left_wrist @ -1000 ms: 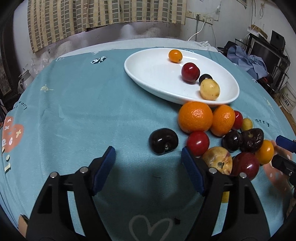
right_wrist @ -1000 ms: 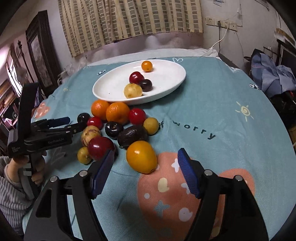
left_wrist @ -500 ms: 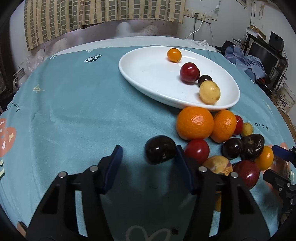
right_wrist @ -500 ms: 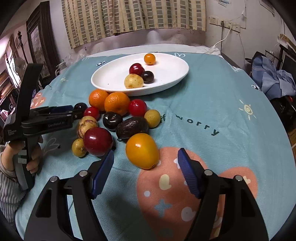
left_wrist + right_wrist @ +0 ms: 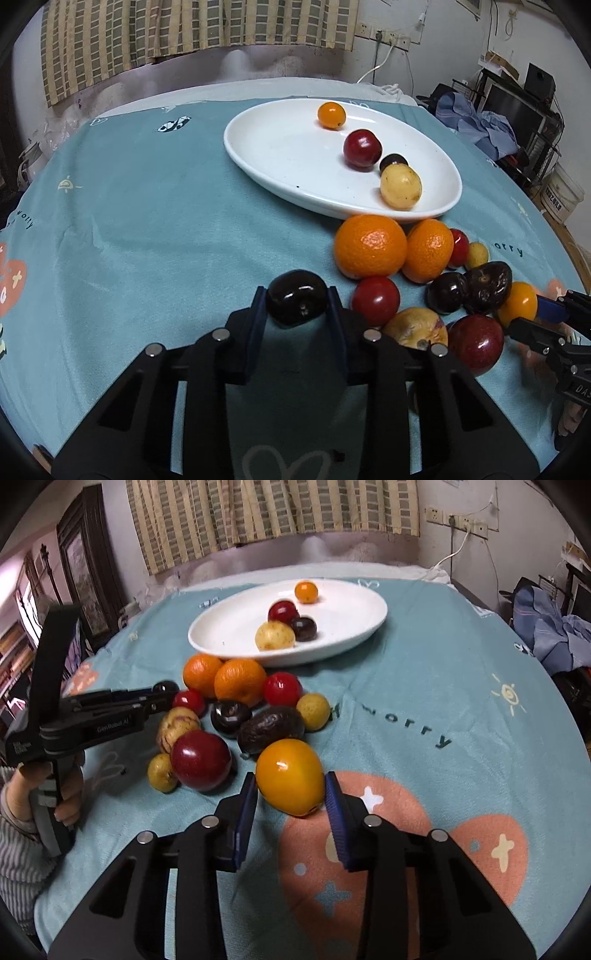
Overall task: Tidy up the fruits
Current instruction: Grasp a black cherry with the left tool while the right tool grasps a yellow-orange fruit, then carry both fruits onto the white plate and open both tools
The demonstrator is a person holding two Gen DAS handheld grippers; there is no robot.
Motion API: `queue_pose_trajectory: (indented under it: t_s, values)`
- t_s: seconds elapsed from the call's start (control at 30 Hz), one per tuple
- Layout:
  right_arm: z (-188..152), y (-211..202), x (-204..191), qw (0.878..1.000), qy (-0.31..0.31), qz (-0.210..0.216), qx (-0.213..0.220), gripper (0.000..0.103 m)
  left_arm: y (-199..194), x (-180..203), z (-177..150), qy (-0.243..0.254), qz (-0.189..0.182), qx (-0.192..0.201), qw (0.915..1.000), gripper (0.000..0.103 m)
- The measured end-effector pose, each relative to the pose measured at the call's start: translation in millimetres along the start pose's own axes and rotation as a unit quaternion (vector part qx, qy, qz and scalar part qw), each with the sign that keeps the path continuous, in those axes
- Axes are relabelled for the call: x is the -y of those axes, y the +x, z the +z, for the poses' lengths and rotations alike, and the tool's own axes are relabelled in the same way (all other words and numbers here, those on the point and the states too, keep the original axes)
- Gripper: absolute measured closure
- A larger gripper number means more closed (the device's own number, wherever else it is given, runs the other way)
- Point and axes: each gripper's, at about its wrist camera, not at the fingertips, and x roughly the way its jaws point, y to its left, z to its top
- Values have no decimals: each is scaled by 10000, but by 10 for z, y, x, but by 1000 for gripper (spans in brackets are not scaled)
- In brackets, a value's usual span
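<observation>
My left gripper (image 5: 296,308) has its jaws closing, and both blue pads press on a dark plum (image 5: 295,297) that rests on the teal cloth. The jaws of my right gripper (image 5: 290,794) are closing too, with both pads against a yellow-orange fruit (image 5: 288,779) at the near end of the pile. Between the two lie two oranges (image 5: 369,245), red plums (image 5: 199,760), dark fruits (image 5: 269,727) and small yellow ones. The white oval plate (image 5: 280,162) behind holds a small orange fruit (image 5: 331,115), a red plum (image 5: 362,148), a dark one and a yellow one (image 5: 400,186).
The round table wears a teal cloth (image 5: 147,221) with printed patterns. A hand in a striped sleeve (image 5: 22,812) grips the left tool's handle at the table's left edge. Clothes and shelves (image 5: 491,125) stand beyond the right edge, a curtain behind.
The left gripper moved forward around the dark plum and its jaws narrowed onto it. The right gripper's jaws narrowed onto the yellow-orange fruit. The other fruits kept their places.
</observation>
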Motion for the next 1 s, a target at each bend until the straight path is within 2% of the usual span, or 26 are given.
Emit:
queue_pose_trajectory:
  t_s: [0.37,0.57,0.7,0.8,0.87,1.0]
  values:
    - [48,-117,26,9994,110,95,318,67,-248,-11,57,-165,-178,395,9989,70]
    - [120,-233,170,9970,476,301,527,67,-322,17,97,-177,-284,486,9983,70]
    - [349,-276,215,9960,556,402,563,67,-313,32,268,-212,-272,567,9978,70]
    - [697,-248,224,9959,528,380,626,67,-217,46,481,-250,-234,559,9978,70]
    - [935,-142,234,9957,554,352,653,67,-133,69,628,-297,-287,551,9976,70]
    - [1176,214,277,9954,716,389,498,66,56,136,839,-323,-352,519,9975,70]
